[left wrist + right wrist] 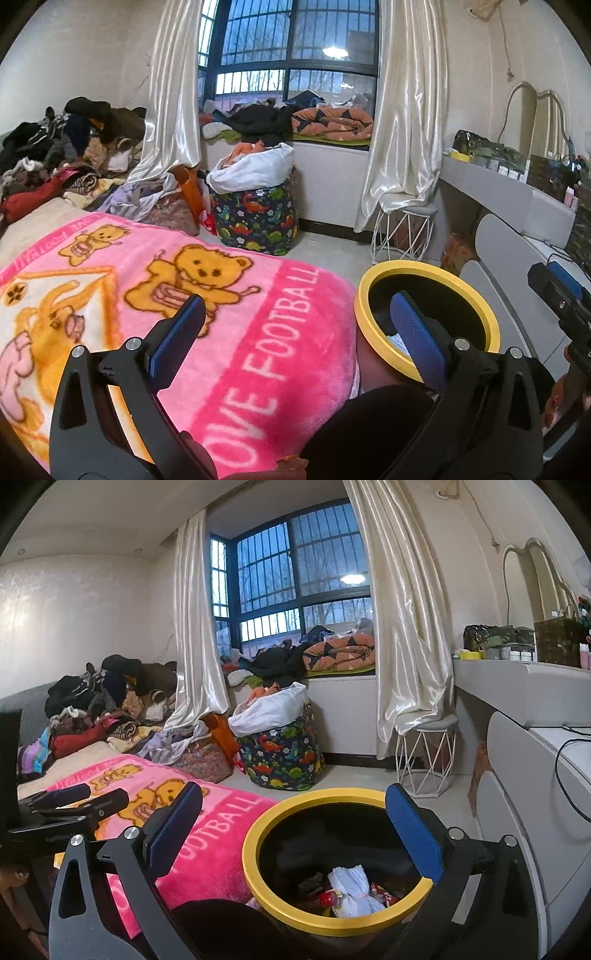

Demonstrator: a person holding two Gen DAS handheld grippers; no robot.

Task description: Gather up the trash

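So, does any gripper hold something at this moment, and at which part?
No, nothing is held. The left gripper and the right gripper both stand open with nothing between their pads. The white wad lies inside the yellow-rimmed bin.

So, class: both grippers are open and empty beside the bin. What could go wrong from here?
1. The right gripper hangs over the bin's yellow rim; swinging away could tip it.
2. The left gripper hovers over the pink blanket; closing low might snag it.
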